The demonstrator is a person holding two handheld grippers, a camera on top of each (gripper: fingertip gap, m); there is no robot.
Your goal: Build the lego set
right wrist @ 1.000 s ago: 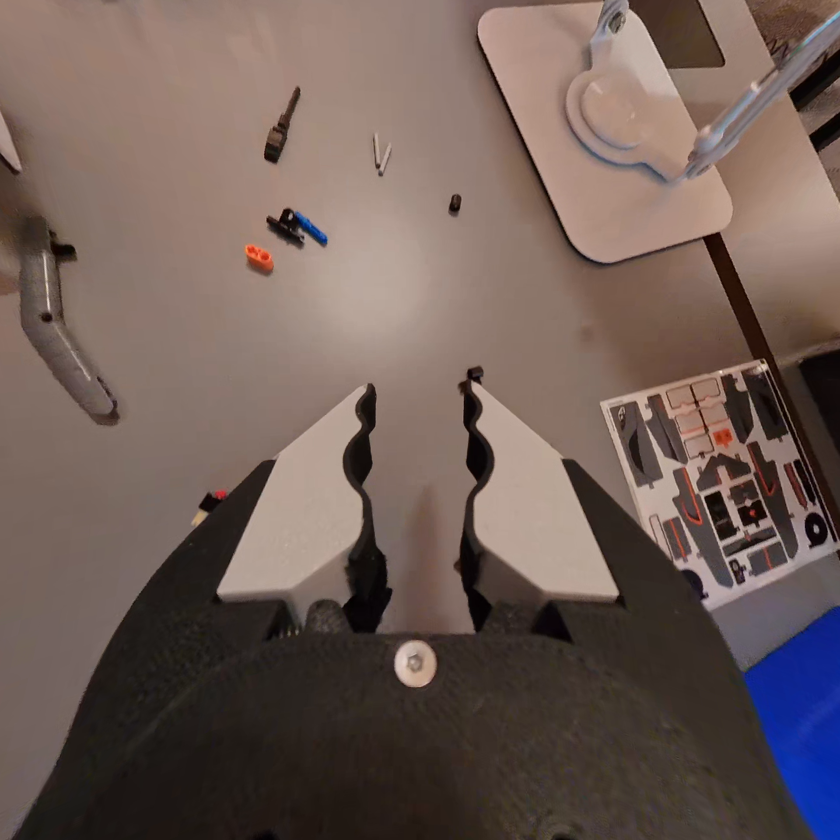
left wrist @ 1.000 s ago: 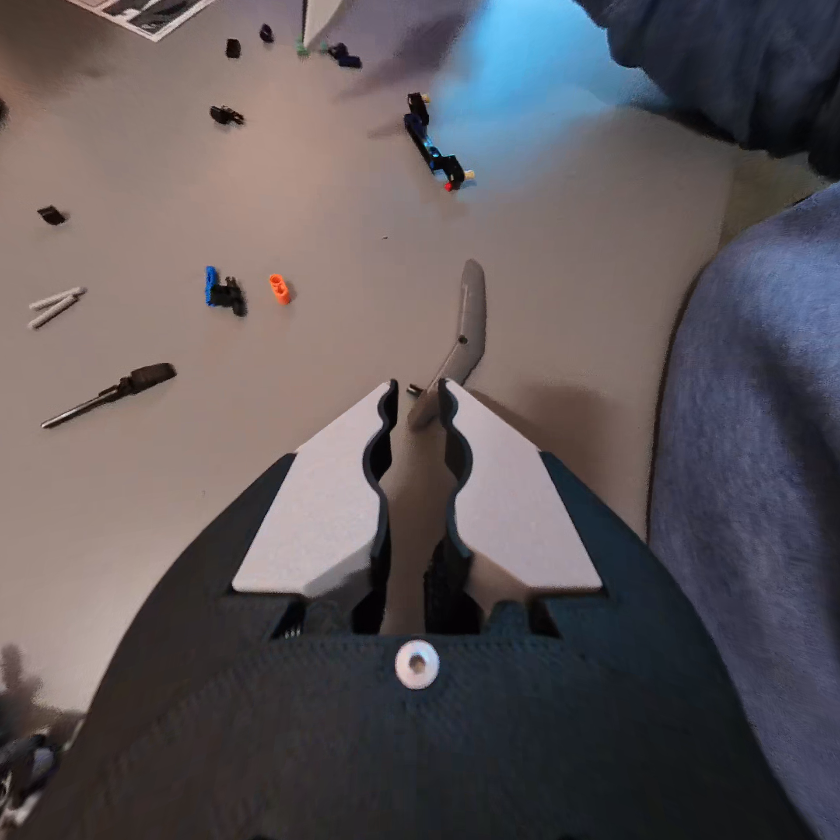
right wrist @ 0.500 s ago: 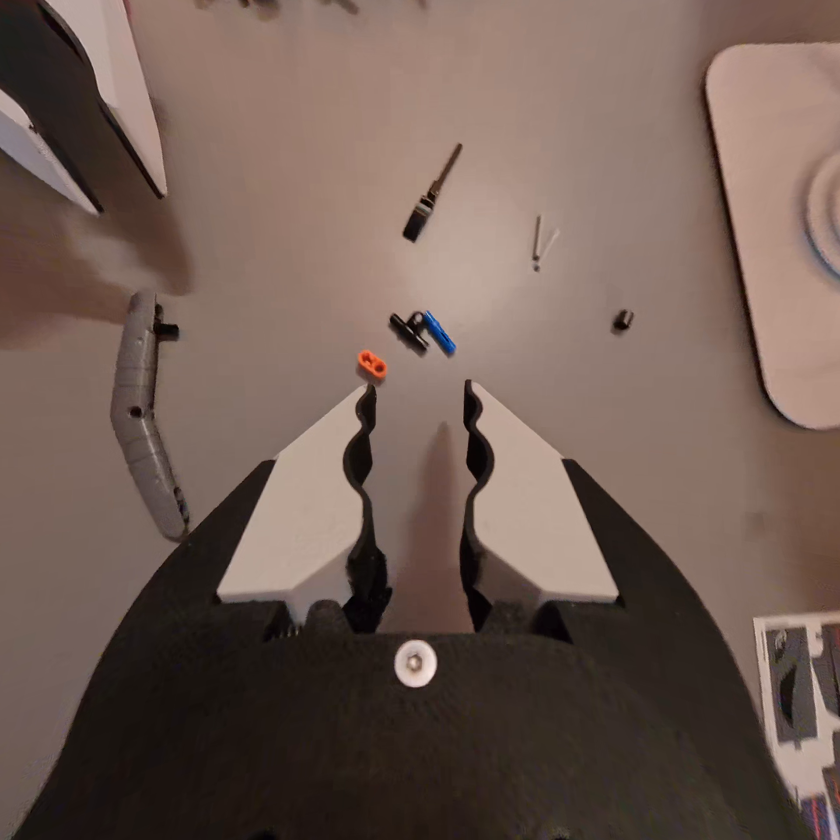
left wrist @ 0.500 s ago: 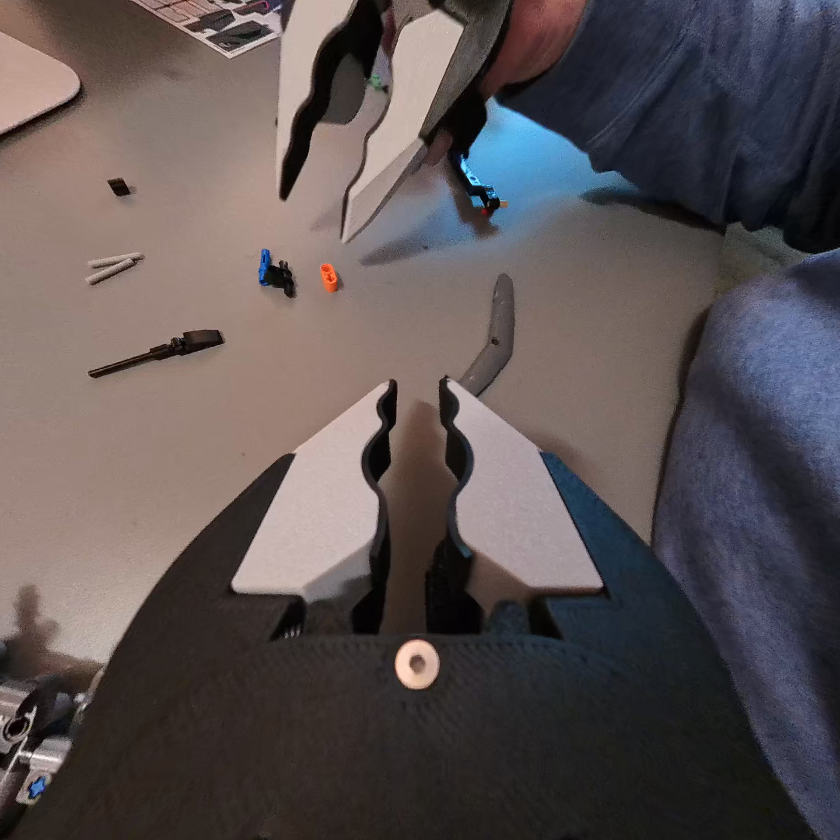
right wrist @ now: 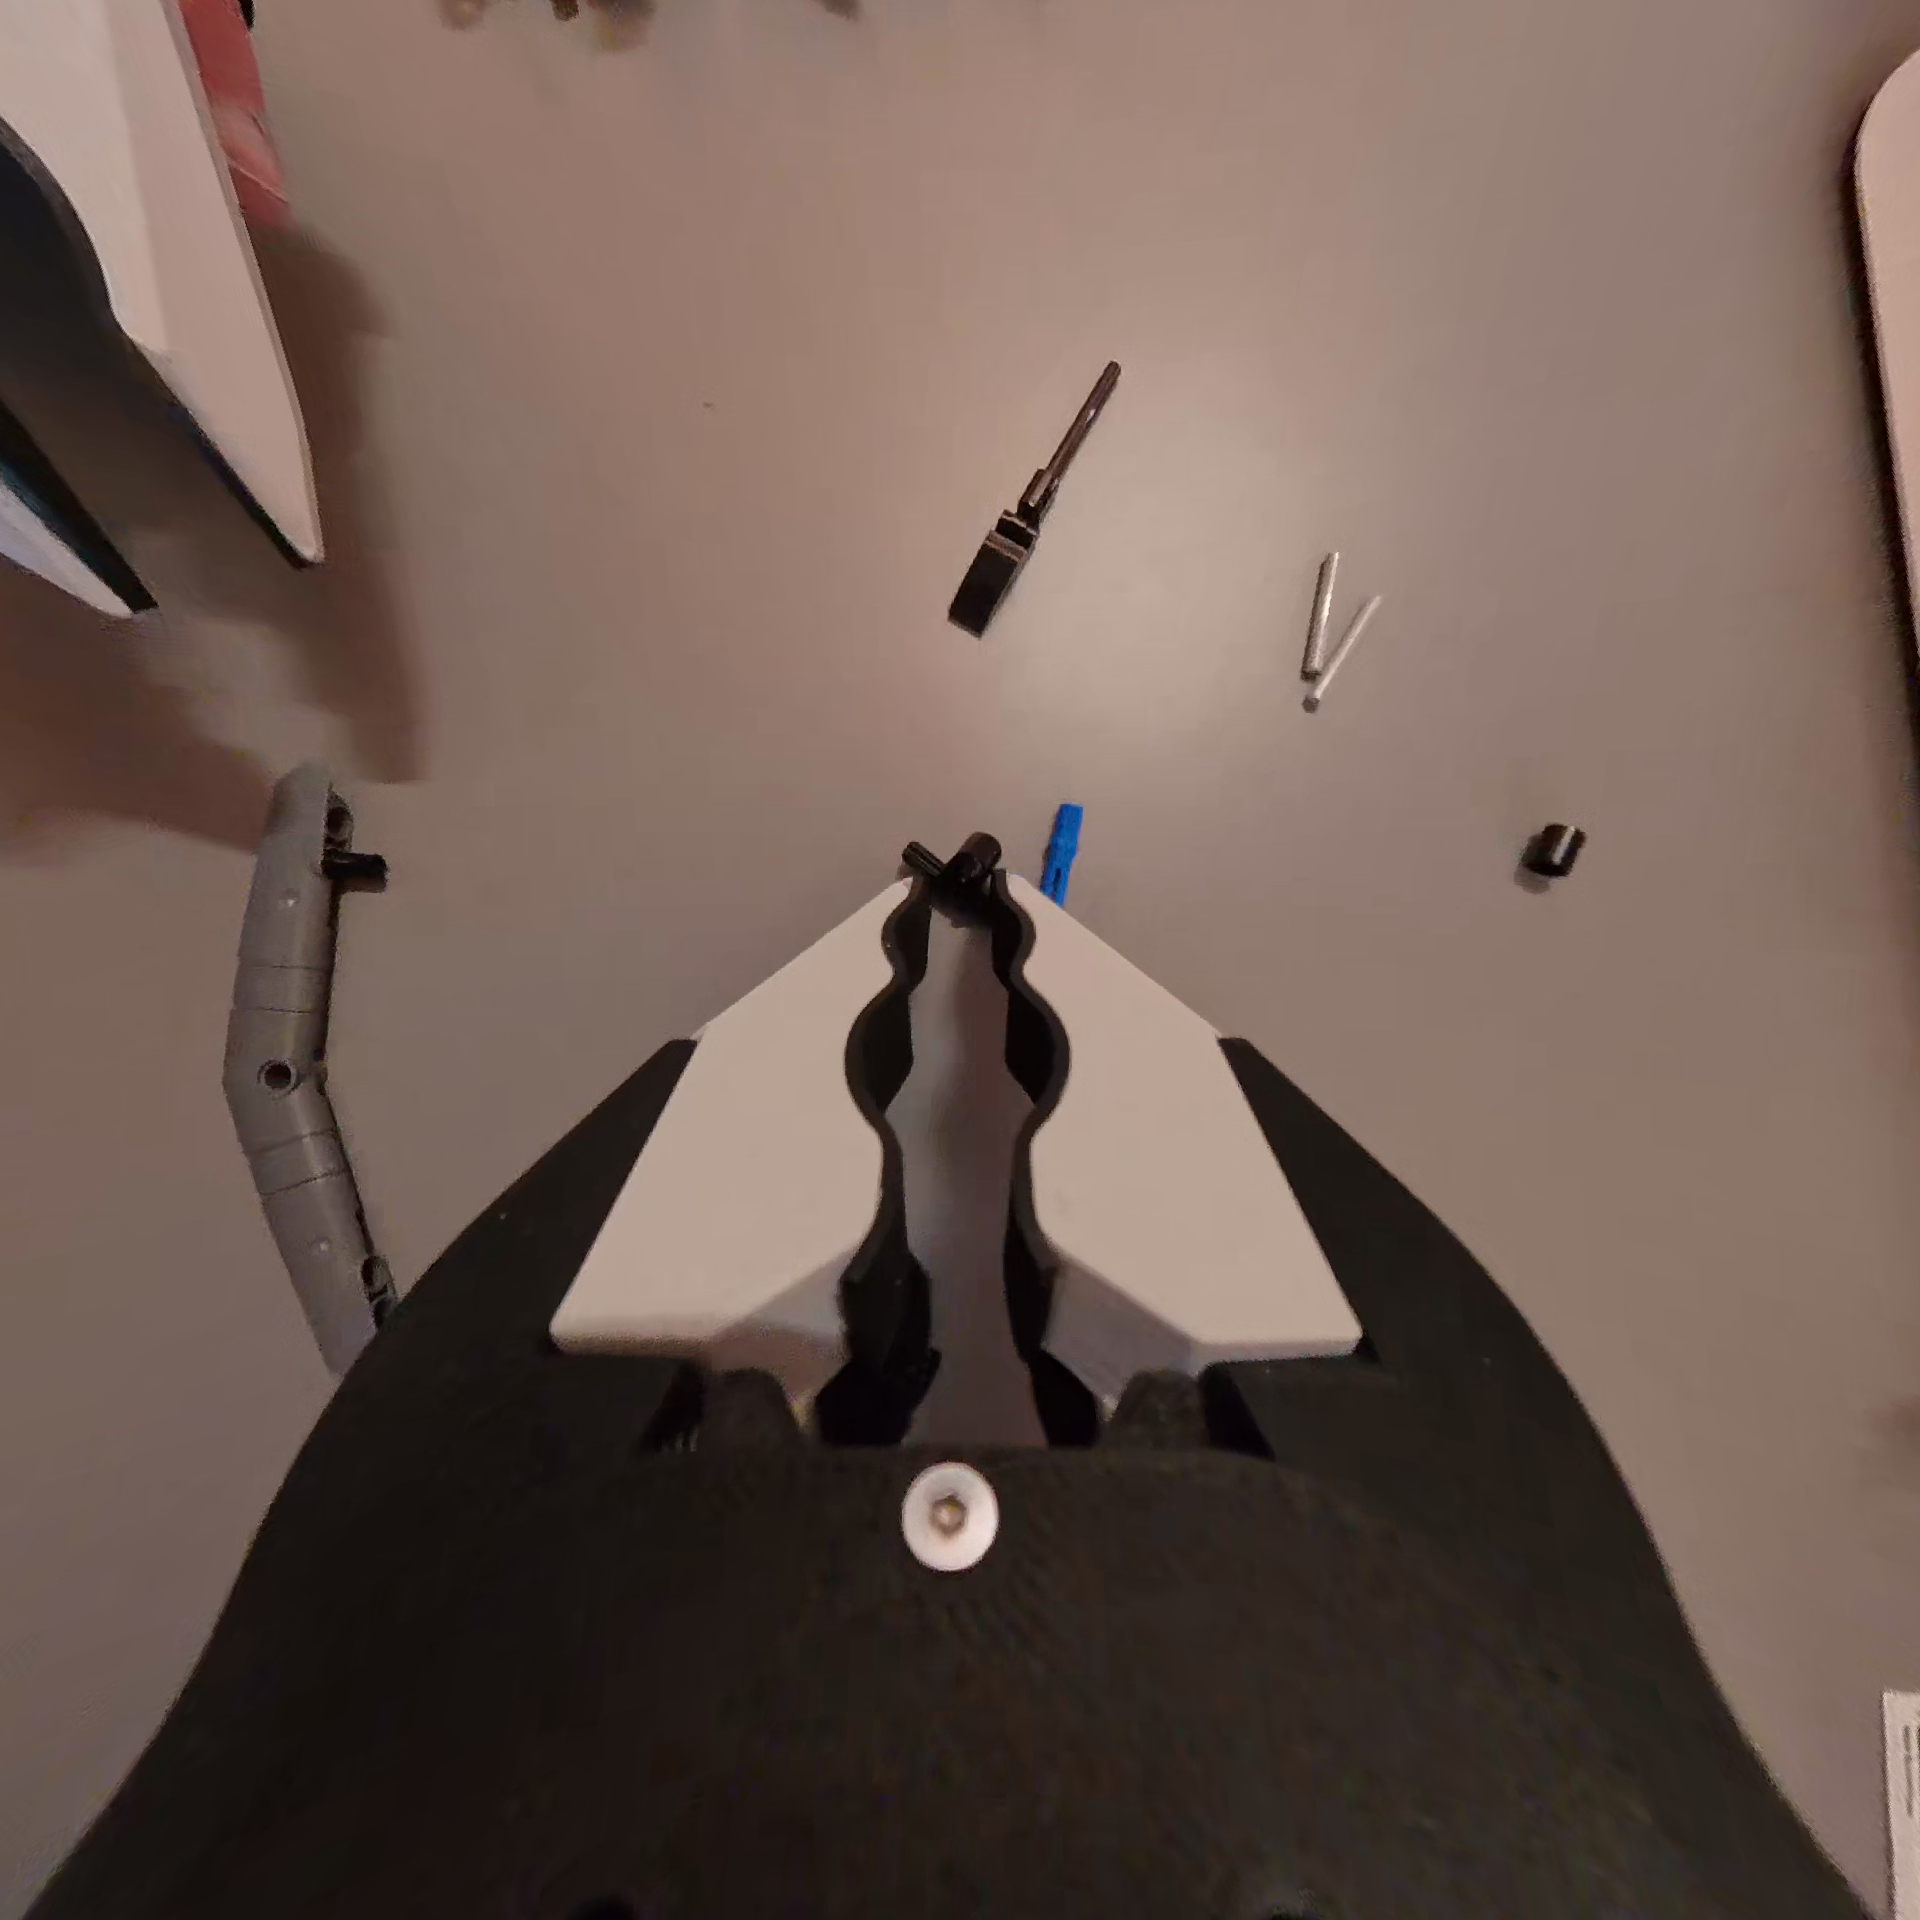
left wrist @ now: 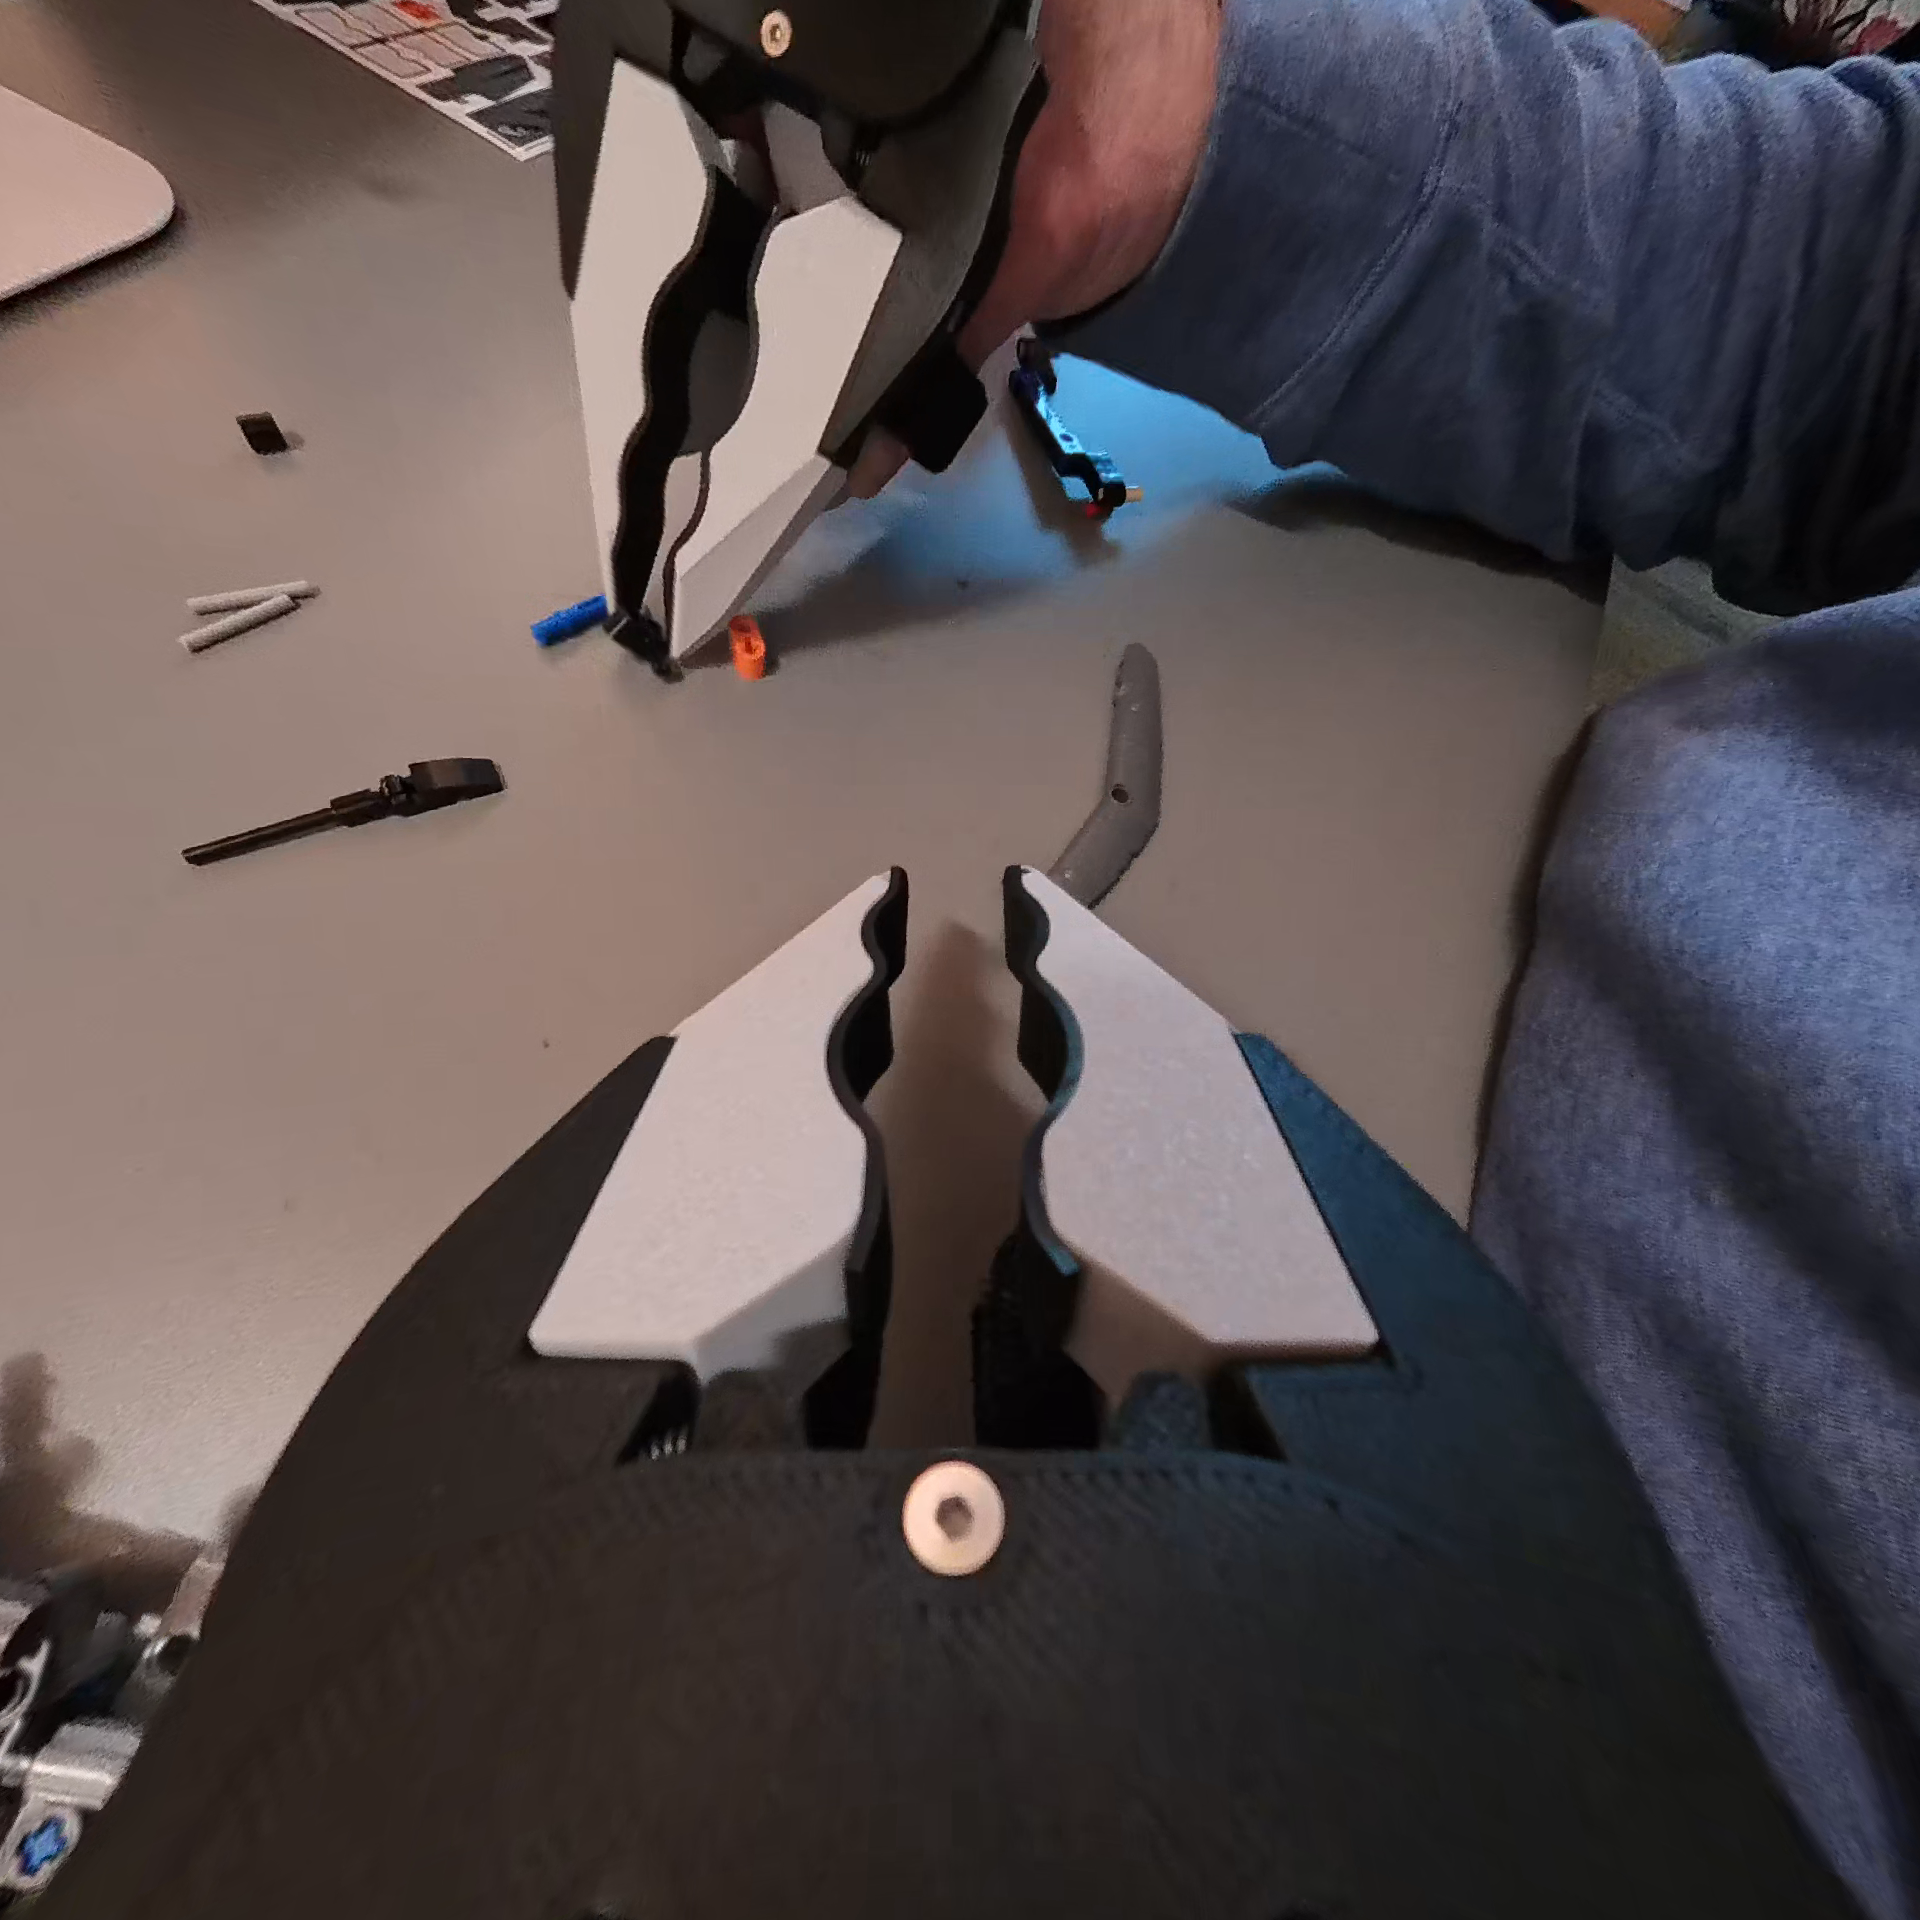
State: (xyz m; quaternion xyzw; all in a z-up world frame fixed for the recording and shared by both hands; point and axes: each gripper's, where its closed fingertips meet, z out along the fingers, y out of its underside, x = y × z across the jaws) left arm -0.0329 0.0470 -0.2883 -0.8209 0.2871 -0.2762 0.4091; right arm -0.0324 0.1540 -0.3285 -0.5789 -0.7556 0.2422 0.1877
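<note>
Your right tongs [right wrist: 954, 883] are tipped down onto the grey counter [right wrist: 1351, 312] with their fingertips pinched on a small black plastic connector pin [right wrist: 951, 864]. A short blue plastic pin [right wrist: 1064, 844] lies just right of it, touching the right fingertip's edge. In the left wrist view, a small orange plastic connector [left wrist: 747, 645] sits just right of those tips. Your left tongs [left wrist: 953, 883] hover above the counter with a narrow gap between the fingers, holding nothing. A long curved grey plastic beam [left wrist: 1120, 790] lies just beyond their right fingertip. Farther left lie a black axle with a flat black end piece [left wrist: 343, 808], two thin light grey rods [left wrist: 247, 613] and a small black bush [left wrist: 261, 432].
</note>
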